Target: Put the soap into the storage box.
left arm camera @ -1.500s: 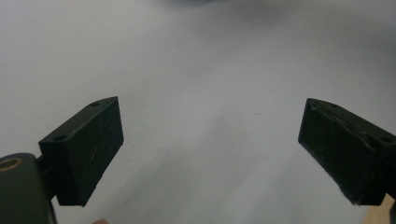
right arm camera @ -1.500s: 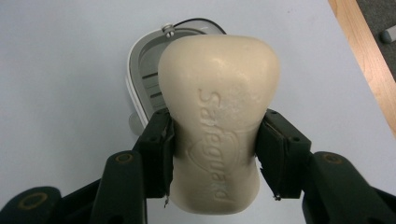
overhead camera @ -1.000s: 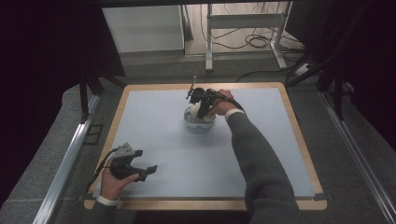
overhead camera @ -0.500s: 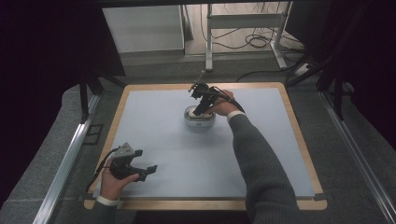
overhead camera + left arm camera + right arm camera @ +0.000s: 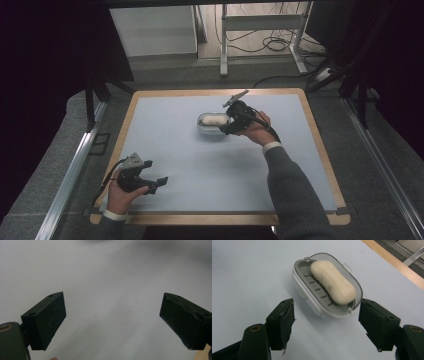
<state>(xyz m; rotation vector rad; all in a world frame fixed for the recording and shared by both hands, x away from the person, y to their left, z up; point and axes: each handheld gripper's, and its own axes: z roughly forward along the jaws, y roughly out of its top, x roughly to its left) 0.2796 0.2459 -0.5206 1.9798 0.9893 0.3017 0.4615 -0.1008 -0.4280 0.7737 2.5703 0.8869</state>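
Sitting at upper centre of the frame on the blue mat [image 5: 165, 150], cradling the soap bar [image 5: 333, 282] inside, soap dish [image 5: 322, 297]; hanging just beside it, jaws having just been opening, nothing gripped, right gripper [image 5: 325, 322]; idling wide lower left, left gripper [image 5: 150, 180].

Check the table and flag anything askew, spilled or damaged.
Nothing stands out. The soap lies inside its dish, which sits flat on the mat. No spill or damage shows.

Dim surroundings, soft left-gripper-view blur
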